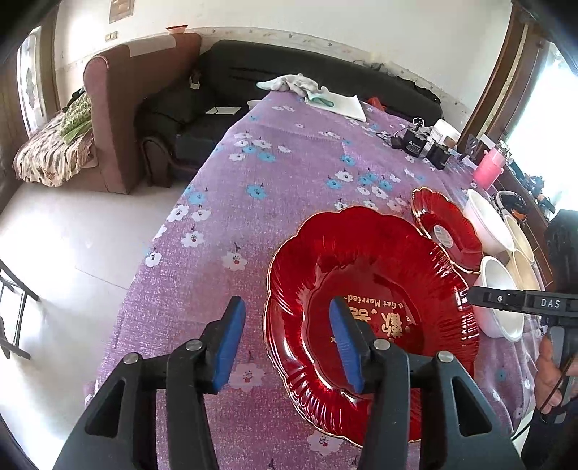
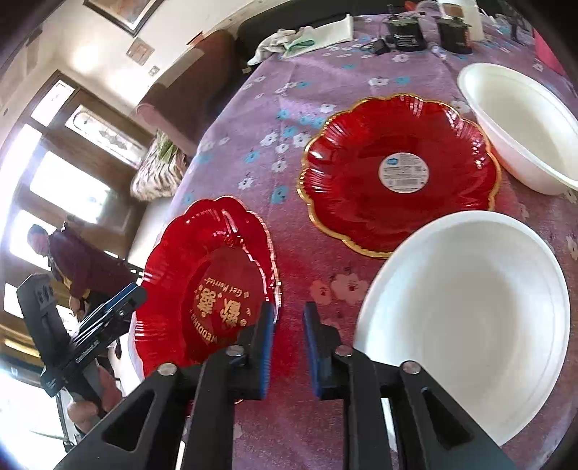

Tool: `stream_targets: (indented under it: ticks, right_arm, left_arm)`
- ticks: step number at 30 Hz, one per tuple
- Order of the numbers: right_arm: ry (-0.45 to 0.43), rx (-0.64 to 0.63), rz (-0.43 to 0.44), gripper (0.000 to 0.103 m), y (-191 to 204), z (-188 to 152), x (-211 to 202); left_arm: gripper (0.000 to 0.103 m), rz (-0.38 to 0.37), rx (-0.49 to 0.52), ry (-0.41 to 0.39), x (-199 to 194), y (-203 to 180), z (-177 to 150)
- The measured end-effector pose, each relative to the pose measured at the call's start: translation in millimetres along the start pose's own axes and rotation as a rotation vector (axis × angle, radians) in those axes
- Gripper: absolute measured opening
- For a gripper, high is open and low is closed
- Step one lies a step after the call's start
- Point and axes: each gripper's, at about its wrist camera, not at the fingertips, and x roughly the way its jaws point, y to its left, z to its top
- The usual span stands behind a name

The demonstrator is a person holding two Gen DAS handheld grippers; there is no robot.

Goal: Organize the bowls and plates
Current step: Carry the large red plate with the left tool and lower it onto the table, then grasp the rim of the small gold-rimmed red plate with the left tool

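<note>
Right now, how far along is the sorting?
Done: lettered red plate sits flat on the cloth. In hand: nothing; left gripper and right gripper jaws stand open at its rim. Remaining: stickered red plate, near white bowl and far white bowl lie apart, unstacked.

Home living room, not a lab. Brown armchair [image 1: 141, 108] and black sofa [image 1: 289, 72] sit against a white wall, framed picture [image 2: 123, 14] above, wood-framed windows [image 2: 72, 144] at the side. Desk wears a purple floral cloth [image 1: 253, 202], with red party plates [image 2: 397, 173] and white bowls [image 2: 469, 318] on it.
</note>
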Motion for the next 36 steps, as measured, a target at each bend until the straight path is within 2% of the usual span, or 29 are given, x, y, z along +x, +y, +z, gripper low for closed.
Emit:
stream_targets:
  ticks: [2, 14, 18, 20, 23, 27, 36]
  right_arm:
    - [-0.005, 0.013, 0.004, 0.026, -5, 0, -1]
    - [-0.009, -0.007, 0.02, 0.026, -13, -11, -17]
    - [-0.006, -0.048, 0.073, 0.026, -10, -16, -33]
    - [-0.035, -0.067, 0.08, 0.026, -9, -15, -47]
    - [-0.105, -0.072, 0.055, 0.026, -13, -8, -68]
    - [-0.192, -0.014, -0.032, 0.026, -36, 6, -86]
    - [-0.233, 0.126, -0.114, 0.026, -90, 30, -85]
  left_arm:
    - [0.049, -0.002, 0.005, -0.006, -3, -2, 1]
    - [0.054, -0.007, 0.049, -0.016, -9, -18, 4]
    - [0.054, -0.006, 0.076, -0.017, -10, -29, 8]
    - [0.055, -0.011, 0.091, -0.018, -11, -37, 10]
    - [0.057, -0.022, 0.109, -0.008, -9, -49, 15]
    - [0.059, -0.021, 0.142, 0.017, -1, -71, 24]
    - [0.06, 0.007, 0.24, 0.049, 26, -136, 60]
